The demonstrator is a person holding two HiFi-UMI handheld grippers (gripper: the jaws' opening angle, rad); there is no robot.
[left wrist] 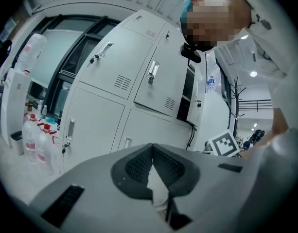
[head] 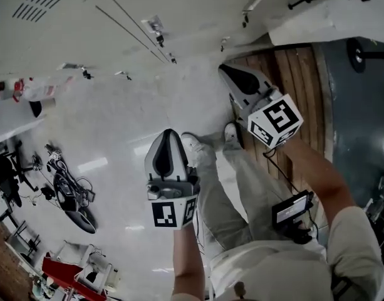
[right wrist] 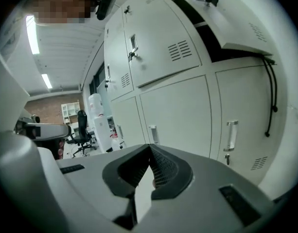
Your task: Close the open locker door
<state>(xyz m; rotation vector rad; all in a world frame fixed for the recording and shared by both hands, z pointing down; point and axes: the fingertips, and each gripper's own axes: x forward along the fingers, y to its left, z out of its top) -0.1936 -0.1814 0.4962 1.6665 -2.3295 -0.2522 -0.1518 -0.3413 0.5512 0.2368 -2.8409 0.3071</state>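
The open locker door (right wrist: 238, 25) is a white panel with a black handle that swings out from the upper row at the top right of the right gripper view, with a dark opening (right wrist: 214, 45) behind it. It also shows at the top right of the head view, as the open locker door (head: 320, 17). In the left gripper view the open locker door (left wrist: 196, 109) stands edge-on past the closed lockers. My right gripper (head: 228, 73) is shut and empty, short of that door. My left gripper (head: 168, 134) is shut and empty, lower and to the left.
Closed white lockers (left wrist: 114, 76) fill the wall. Several water bottles (left wrist: 34, 137) stand at its left end. A water dispenser (right wrist: 96, 113) and an office chair (right wrist: 82, 129) sit further along. A black cable (right wrist: 271, 96) hangs beside the lockers. My own legs (head: 235, 187) are below.
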